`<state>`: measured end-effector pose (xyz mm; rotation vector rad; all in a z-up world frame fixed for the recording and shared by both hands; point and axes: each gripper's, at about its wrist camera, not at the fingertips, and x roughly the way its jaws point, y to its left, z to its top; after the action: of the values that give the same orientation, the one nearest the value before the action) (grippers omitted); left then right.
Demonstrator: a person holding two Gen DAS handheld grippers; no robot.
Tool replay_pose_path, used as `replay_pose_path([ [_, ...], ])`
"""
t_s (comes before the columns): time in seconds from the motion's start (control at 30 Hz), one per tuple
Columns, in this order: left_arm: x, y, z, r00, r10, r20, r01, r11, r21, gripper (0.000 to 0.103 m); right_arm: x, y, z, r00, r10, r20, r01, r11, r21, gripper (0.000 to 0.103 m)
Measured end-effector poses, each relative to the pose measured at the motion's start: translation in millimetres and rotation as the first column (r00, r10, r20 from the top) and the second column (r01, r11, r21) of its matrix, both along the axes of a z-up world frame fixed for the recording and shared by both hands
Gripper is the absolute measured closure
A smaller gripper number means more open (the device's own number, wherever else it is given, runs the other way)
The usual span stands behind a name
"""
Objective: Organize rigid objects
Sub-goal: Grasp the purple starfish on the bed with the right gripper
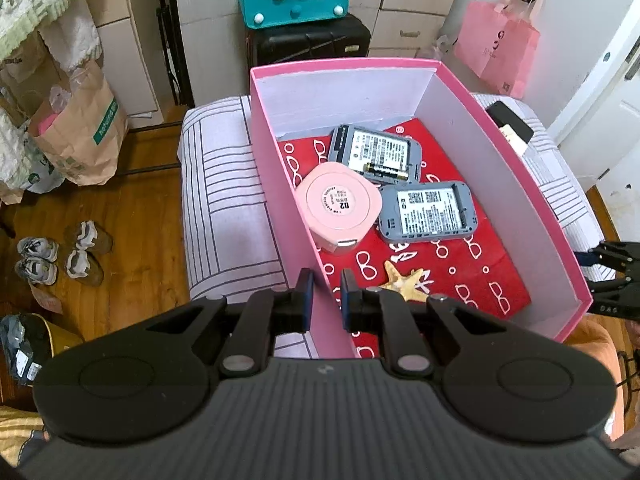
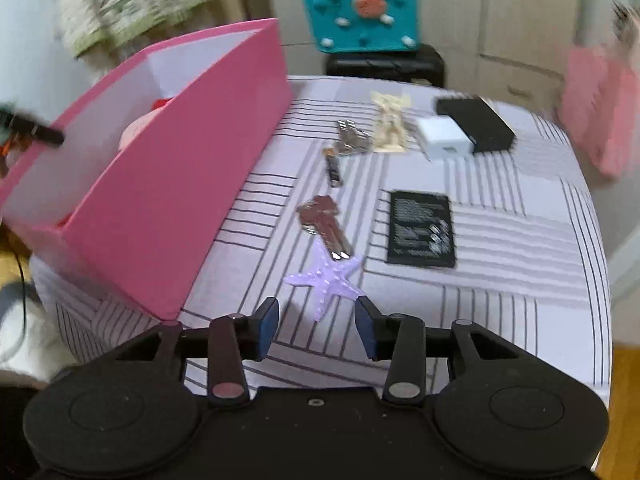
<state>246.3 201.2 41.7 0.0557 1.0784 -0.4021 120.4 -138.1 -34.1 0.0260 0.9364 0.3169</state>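
I am pinching the pink box [image 1: 280, 184] wall in my left tool [image 1: 326, 296] while my spread, empty right tool [image 2: 317, 326] is hovering over the purple starfish [image 2: 326, 276], risking snagging the key [image 2: 326, 220] overlapping it.

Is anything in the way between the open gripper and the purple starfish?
Nothing visible. The right gripper is open, with only bare striped cloth between it and the purple plastic starfish. The brown key lies at the starfish's far side.
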Motion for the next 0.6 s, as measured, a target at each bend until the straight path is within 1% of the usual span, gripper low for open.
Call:
replay_pose_path([
  [0.07, 2.1, -2.5, 0.7, 1.0, -0.014, -0.014, 0.014, 1.0, 0.019, 0.091, 1.0, 7.6, -0.2, 0.999, 0.043, 0.005, -0.042, 0.997, -0.061, 0.053],
  [0.1, 2.5, -4.2, 0.7, 1.0, -0.018, -0.017, 0.019, 0.999, 0.03, 0.091, 2.9, 9.7, -0.5, 0.998, 0.055, 0.006, -0.055, 0.995, -0.079, 0.05],
  [0.2, 2.4, -9.2, 1.3, 0.999, -0.028, -0.016, 0.028, 0.998, 0.055, 0.091, 14.0, 9.1, -4.1, 0.998, 0.064, -0.015, -0.065, 0.994, -0.089, 0.048],
  [0.27, 2.0, -9.7, 1.6, 1.0, -0.029, -0.013, 0.029, 0.998, 0.059, 0.091, 20.3, 9.4, -7.2, 0.998, 0.067, -0.006, -0.067, 0.992, -0.107, 0.044],
  [0.37, 2.2, -7.3, 1.6, 1.0, -0.024, -0.014, 0.024, 0.999, 0.049, 0.091, 27.8, 9.5, -8.5, 0.998, 0.063, -0.009, -0.064, 0.993, -0.096, 0.042],
  [0.47, 2.5, -6.9, 1.3, 1.0, -0.025, -0.013, 0.026, 0.998, 0.049, 0.091, 32.9, 11.4, -9.2, 0.998, 0.058, -0.012, -0.059, 0.993, -0.105, 0.037],
  [0.5, 2.5, -7.1, 1.3, 1.0, -0.025, -0.014, 0.025, 0.999, 0.048, 0.091, 35.0, 10.5, -9.3, 0.999, 0.049, -0.018, -0.051, 0.993, -0.102, 0.035],
  [0.6, 1.7, -7.4, 1.4, 1.0, -0.026, -0.01, 0.027, 0.998, 0.051, 0.091, 38.4, 6.5, -9.6, 0.999, 0.011, -0.042, -0.014, 0.997, -0.07, 0.034],
])
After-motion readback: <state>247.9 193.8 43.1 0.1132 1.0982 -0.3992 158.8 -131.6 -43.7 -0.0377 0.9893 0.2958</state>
